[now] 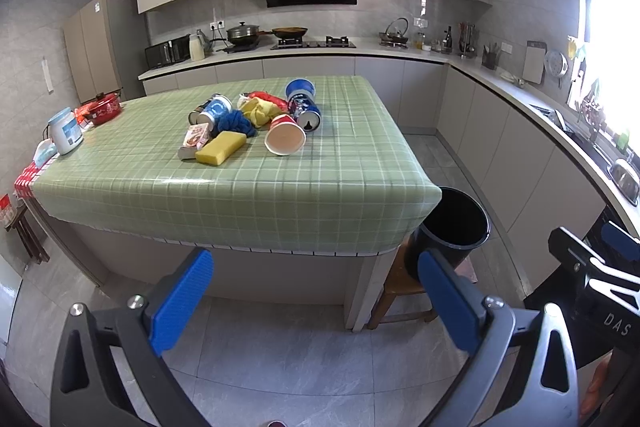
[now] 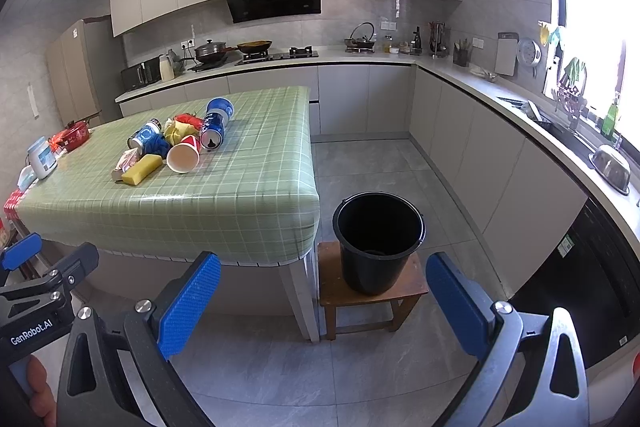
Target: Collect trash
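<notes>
From the left wrist view, the table's corner hides the near left side of the black bucket, and the wooden stool under it shows only in part. The blue rag and yellow cloth lie partly buried among the cans. Print on the crushed carton is too small to read. The window is blown out to white.
</notes>
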`<state>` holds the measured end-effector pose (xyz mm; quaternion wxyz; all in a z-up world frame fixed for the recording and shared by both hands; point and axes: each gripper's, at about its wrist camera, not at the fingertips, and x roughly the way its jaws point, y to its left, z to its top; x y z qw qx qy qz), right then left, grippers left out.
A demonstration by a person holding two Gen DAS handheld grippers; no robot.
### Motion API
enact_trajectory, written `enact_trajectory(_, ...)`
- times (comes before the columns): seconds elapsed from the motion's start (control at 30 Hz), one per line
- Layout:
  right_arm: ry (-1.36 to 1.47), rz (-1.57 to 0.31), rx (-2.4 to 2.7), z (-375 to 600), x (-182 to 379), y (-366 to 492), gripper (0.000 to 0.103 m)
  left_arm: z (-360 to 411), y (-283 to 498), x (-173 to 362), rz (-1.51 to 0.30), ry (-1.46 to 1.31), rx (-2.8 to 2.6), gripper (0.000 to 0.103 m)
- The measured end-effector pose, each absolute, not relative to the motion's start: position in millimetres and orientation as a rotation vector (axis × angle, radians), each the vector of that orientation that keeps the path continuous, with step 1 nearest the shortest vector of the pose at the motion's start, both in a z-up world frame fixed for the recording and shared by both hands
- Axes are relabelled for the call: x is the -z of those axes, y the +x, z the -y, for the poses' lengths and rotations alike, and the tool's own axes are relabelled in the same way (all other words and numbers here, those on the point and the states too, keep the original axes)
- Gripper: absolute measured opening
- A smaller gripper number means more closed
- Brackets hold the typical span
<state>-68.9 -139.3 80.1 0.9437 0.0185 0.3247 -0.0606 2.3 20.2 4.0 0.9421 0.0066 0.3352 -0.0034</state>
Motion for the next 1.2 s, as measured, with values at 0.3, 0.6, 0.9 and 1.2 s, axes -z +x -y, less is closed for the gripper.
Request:
enact_trajectory(0.3, 0.037, -0.67, 0.13, 129, -78, -63, 0.103, -29, 6, -3, -0.689, 0.009, 0.008, 0.103)
enact_trajectory(0.6, 0.03, -0.677, 0.123, 104, -77, -49, 0.103, -64, 24, -4, -0.7, 0.0, 0.007, 0.103)
enact_trajectory(0.9, 0.036, -0.685, 0.107, 57, -71, -25, 0.103, -113, 48, 3, -0.717, -0.003, 0.007, 0.103)
enact_trajectory(1.2, 0.043, -0.702, 0.099, 9, -62, 2, 0.103, -161, 75, 12, -0.731, 0.005, 0.011, 0.103)
